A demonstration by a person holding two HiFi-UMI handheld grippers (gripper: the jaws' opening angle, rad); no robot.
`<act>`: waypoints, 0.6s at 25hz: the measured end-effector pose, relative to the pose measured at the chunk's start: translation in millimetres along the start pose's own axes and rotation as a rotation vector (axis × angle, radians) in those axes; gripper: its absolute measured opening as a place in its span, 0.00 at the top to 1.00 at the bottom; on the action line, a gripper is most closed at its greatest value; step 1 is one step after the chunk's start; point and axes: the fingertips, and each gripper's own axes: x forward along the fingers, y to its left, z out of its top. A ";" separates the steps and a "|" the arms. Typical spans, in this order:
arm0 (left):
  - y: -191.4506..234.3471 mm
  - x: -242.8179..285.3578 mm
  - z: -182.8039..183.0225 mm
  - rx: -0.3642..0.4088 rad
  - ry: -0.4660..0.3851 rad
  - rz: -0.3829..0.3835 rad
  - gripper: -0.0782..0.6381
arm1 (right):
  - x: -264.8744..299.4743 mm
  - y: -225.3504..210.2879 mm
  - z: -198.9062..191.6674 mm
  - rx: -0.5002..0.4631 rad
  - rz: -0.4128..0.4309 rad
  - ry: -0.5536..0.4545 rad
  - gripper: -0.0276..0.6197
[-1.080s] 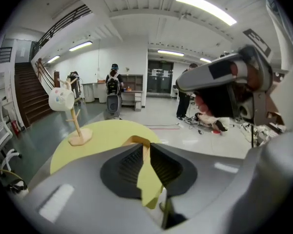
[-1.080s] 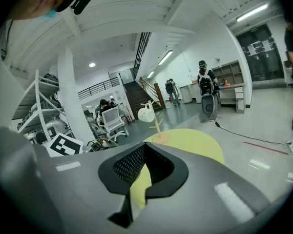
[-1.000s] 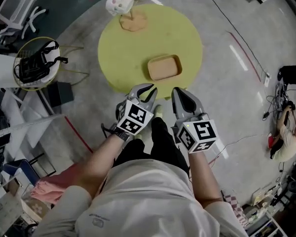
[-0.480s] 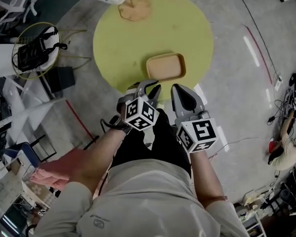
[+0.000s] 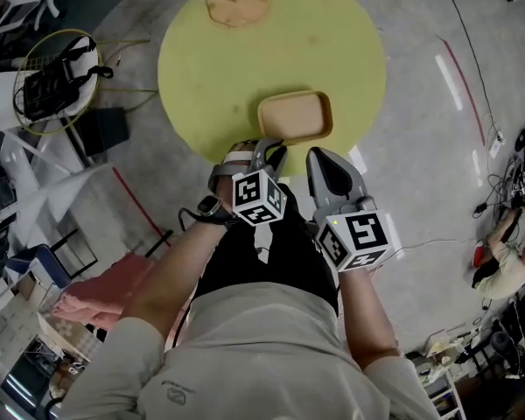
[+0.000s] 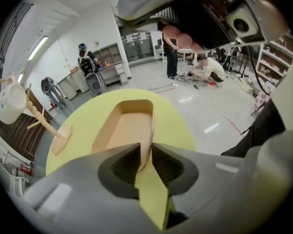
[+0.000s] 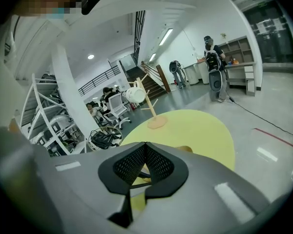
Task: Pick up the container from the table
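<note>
1. Over the last second the bench (image 5: 245, 68) and the tan container (image 5: 295, 116) on its near side have drawn closer, so the approach looks nearly done.
2. The left gripper (image 5: 269, 153) hovers just beside the container's near rim, jaws narrowly apart with that rim lined up in the gap. The right gripper (image 5: 325, 157) is pressed together, empty.
3. The container lies near the bench edge, with bare bench beyond it and the wooden stand (image 5: 236, 7) well apart.

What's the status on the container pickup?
Left gripper jaws narrowly apart at container rim. Right gripper shut, empty. Container on table, nothing blocking.
</note>
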 end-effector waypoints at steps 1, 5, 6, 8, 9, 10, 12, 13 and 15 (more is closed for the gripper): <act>-0.4 2.4 -1.6 0.017 0.008 0.001 0.85 | 0.6 -0.1 -1.2 0.001 -0.002 0.002 0.94; -3.4 11.8 -7.1 0.084 0.043 0.005 0.85 | 0.6 0.2 -4.4 0.006 -0.009 0.010 0.94; -4.4 14.0 -9.0 0.094 0.050 0.006 0.85 | -0.1 0.7 -5.0 0.007 -0.012 0.010 0.94; -3.6 17.4 -11.6 0.106 0.059 0.016 0.85 | -1.3 0.8 -5.8 0.009 -0.018 0.011 0.94; -2.4 18.8 -12.0 0.109 0.061 0.022 0.85 | -2.0 0.0 -5.9 0.011 -0.021 0.012 0.94; -1.7 20.2 -11.5 0.113 0.063 0.025 0.85 | -3.1 -1.4 -5.9 0.014 -0.025 0.012 0.94; -0.8 22.6 -8.5 0.127 0.063 0.033 0.85 | -6.2 -5.0 -6.2 0.020 -0.034 0.011 0.94; -0.4 23.4 -7.1 0.136 0.062 0.039 0.85 | -7.8 -6.4 -6.9 0.022 -0.038 0.011 0.94; -0.3 24.6 -6.2 0.143 0.059 0.044 0.85 | -10.0 -7.5 -9.1 0.025 -0.044 0.012 0.94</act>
